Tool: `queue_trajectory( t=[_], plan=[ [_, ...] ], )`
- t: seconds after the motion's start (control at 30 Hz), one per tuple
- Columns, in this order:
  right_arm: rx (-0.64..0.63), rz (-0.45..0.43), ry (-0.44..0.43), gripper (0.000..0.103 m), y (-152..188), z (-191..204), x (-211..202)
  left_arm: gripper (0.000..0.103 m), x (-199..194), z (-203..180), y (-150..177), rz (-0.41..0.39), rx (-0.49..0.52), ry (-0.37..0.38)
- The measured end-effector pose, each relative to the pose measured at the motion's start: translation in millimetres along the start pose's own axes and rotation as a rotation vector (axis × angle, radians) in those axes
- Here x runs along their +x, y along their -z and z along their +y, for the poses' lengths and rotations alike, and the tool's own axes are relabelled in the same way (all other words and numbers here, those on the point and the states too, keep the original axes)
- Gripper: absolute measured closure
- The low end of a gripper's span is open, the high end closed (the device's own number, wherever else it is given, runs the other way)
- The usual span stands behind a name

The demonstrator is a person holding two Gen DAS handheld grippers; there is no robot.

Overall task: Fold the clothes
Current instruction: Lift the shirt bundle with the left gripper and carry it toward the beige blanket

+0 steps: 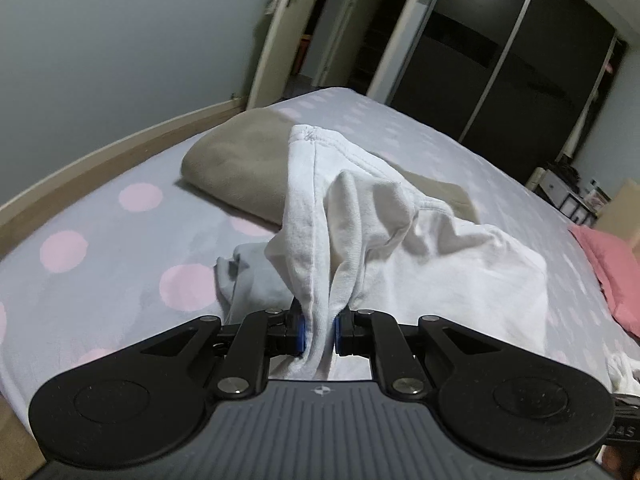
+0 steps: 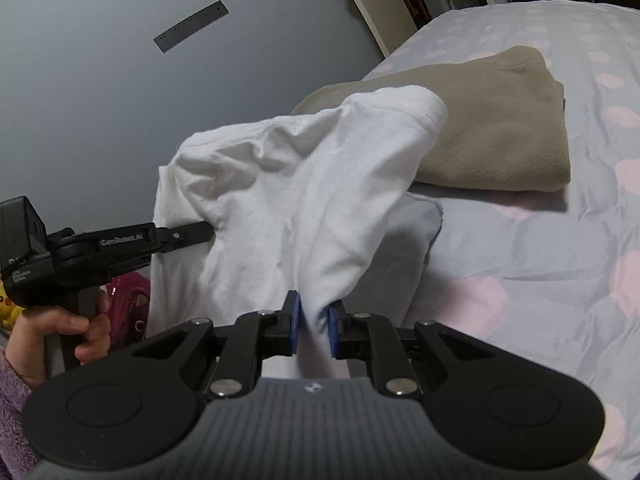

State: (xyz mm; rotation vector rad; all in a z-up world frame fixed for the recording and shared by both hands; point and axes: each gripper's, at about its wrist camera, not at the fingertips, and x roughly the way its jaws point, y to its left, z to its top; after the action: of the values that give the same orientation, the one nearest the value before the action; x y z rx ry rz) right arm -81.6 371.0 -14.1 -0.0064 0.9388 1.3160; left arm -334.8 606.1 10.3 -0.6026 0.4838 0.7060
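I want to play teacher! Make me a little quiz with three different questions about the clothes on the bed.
1. True or false: both grippers are shut on the white garment.
2. What colour is the folded blanket lying behind the garment? A) red B) taupe C) green
3. Fill in: the bed sheet is grey with pink ____.

Key
1. True: the left gripper and the right gripper each pinch a bunch of its cloth between the fingers.
2. B
3. dots
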Motion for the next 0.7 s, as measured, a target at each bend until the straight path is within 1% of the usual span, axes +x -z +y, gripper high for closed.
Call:
queue_trajectory(
  t=[0.17,0.3,0.33,0.43,0.57,0.7],
  plan=[
    [0.006,-0.008,-0.034,0.087,11,14,-20,0.093,-27,2,0,-0.023,0.008,0.016],
    [-0.004,-0.015,-0.056,0.087,19,26,-32,0.093,-29,3,-4,-0.038,0.027,-0.001],
    [-0.015,-0.016,-0.056,0.087,20,28,-33,0.093,-27,3,-5,-0.038,0.032,-0.007],
    [-0.038,-0.018,-0.013,0.088,20,28,-28,0.093,-9,2,-6,-0.021,0.036,-0.019],
    [-0.009,-0.017,0.037,0.088,6,26,-24,0.093,19,-4,-6,-0.002,0.065,-0.047],
    [0.014,-0.020,0.093,0.088,-6,23,-15,0.093,46,-3,-3,0.007,0.070,-0.065]
  ],
)
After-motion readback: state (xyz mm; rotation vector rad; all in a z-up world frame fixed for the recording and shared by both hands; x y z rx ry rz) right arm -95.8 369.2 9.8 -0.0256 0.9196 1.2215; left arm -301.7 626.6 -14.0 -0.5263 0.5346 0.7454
